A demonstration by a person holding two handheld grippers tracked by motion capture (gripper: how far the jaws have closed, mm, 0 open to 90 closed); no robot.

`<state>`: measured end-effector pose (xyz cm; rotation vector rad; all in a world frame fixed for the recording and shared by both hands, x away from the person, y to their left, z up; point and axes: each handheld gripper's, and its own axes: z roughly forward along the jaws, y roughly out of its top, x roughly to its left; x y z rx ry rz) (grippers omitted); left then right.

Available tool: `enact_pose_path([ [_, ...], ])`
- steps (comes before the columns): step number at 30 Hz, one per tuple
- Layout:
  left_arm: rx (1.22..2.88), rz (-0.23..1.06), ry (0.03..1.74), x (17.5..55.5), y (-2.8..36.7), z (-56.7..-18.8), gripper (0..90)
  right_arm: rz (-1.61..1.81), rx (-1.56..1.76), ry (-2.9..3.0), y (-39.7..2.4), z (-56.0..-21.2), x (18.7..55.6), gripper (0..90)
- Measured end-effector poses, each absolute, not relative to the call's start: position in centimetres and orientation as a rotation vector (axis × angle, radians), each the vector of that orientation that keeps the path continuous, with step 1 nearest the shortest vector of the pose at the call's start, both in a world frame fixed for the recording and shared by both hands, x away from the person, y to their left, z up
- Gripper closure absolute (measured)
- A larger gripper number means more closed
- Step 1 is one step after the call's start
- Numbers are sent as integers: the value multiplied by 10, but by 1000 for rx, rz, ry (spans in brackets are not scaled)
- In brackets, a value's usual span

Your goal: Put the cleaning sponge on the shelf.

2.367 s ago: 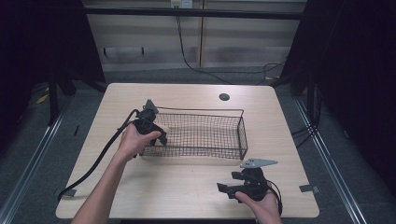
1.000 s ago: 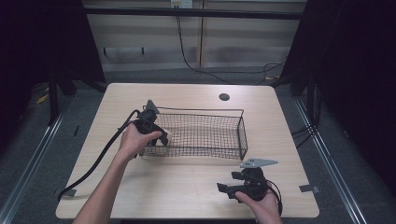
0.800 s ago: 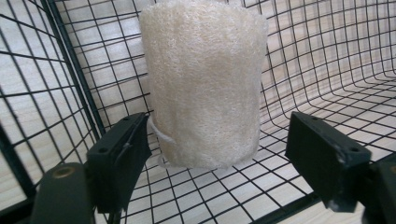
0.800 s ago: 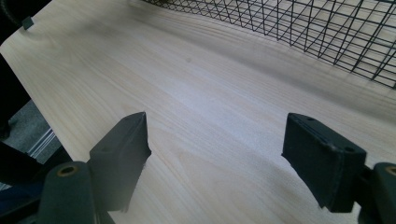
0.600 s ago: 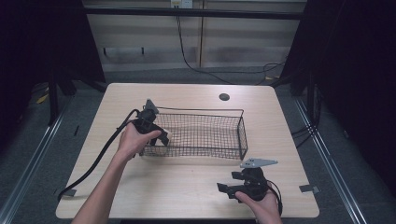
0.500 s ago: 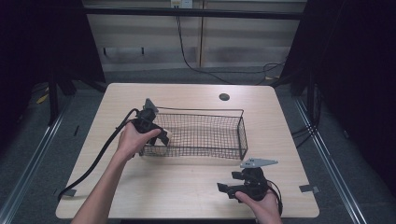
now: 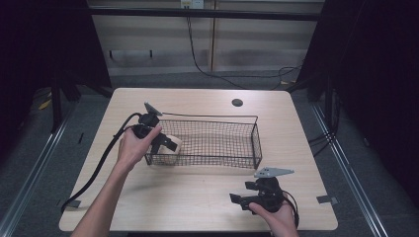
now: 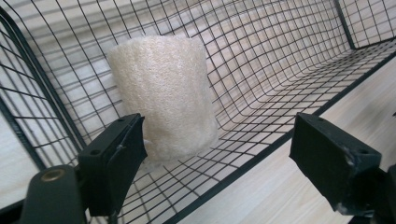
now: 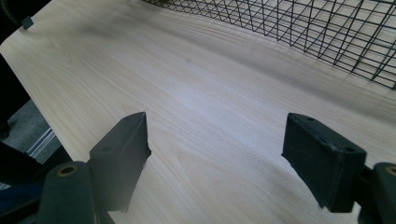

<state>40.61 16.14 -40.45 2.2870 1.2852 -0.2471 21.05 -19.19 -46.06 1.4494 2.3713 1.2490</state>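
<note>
High view: a black wire basket (image 7: 212, 140) sits in the middle of the table (image 7: 197, 197), long side running left to right. The left tongs (image 7: 165, 143) reach over the basket's left end, held by the left hand (image 7: 133, 148), with a thick black cable (image 7: 96, 168) trailing off toward the table's near left edge. A pale roll (image 7: 170, 148) of foam-like stuff rests inside the basket at that left end, just at the tongs' tips. The right tongs (image 7: 242, 201) lie low near the table's front edge, well apart from the basket, in the right hand (image 7: 279, 217), with a grey plate (image 7: 273, 172) on top.

Left gripper view: the left tongs (image 8: 217, 154) are spread wide and grip nothing. The roll (image 8: 163, 95) stands upright on the basket's (image 8: 289, 60) mesh floor in a corner. The left jaw is just beside the roll's lower edge; whether it touches I cannot tell. The right jaw is well clear of it.

Right gripper view: the right tongs (image 9: 215, 154) are released, jaws wide apart over bare table (image 9: 187, 93), holding nothing. The basket's (image 9: 303, 28) mesh side runs across the top right.
</note>
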Motion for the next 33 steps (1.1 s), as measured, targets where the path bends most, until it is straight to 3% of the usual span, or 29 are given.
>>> enact_pose_path([
  [14,2229,-180,1186,390,173,-394,260,1247,1461,2368,-192,-460,211,223],
  [33,2141,-71,1095,360,212,-376,199,1250,1473,2361,-193,-461,211,222],
])
